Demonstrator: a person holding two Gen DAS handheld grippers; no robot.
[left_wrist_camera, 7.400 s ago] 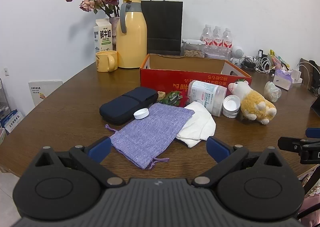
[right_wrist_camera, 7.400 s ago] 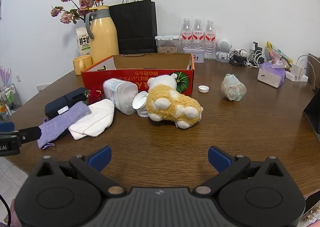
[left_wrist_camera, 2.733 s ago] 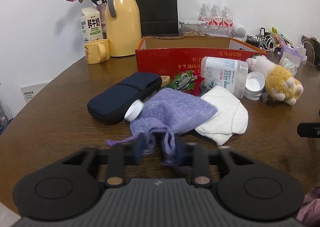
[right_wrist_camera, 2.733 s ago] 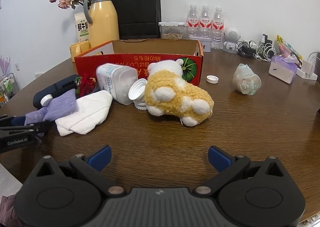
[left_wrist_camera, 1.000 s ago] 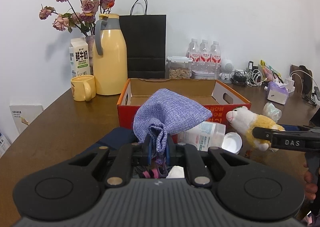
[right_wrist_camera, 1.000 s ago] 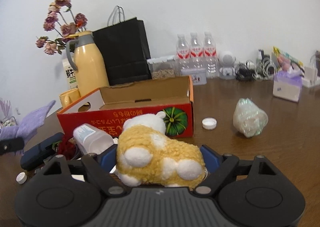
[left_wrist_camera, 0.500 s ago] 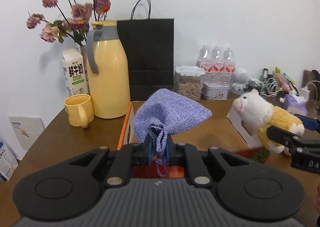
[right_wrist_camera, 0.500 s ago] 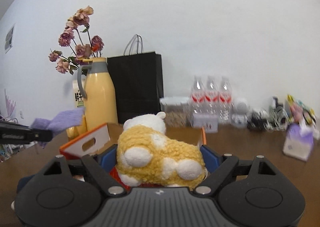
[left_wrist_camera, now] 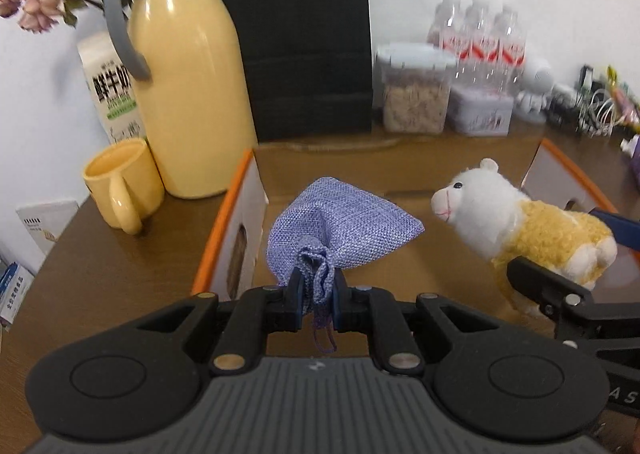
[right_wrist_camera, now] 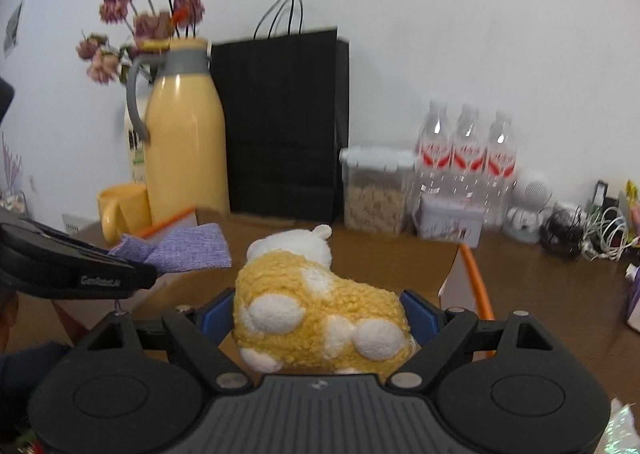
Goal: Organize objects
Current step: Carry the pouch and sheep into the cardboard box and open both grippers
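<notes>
My left gripper [left_wrist_camera: 317,288] is shut on the neck of a purple cloth pouch [left_wrist_camera: 340,230] and holds it over the open cardboard box [left_wrist_camera: 244,198], inside its left wall. My right gripper [right_wrist_camera: 320,318] is shut on a yellow and white plush sheep [right_wrist_camera: 316,302] and holds it over the same box [right_wrist_camera: 472,274]. The sheep [left_wrist_camera: 520,218] shows at the right in the left wrist view, the pouch [right_wrist_camera: 188,246] at the left in the right wrist view. The box floor under both looks bare.
Behind the box stand a yellow thermos jug [left_wrist_camera: 180,66], a yellow mug [left_wrist_camera: 120,182], a milk carton [left_wrist_camera: 114,94], a black paper bag [left_wrist_camera: 300,34], a cereal container [left_wrist_camera: 414,90], water bottles [left_wrist_camera: 476,38] and dried flowers [right_wrist_camera: 136,22]. Cables [right_wrist_camera: 588,230] lie at the far right.
Both grippers have moved forward and lower over the box with the pouch and the sheep. The box interior now fills the lower view.
</notes>
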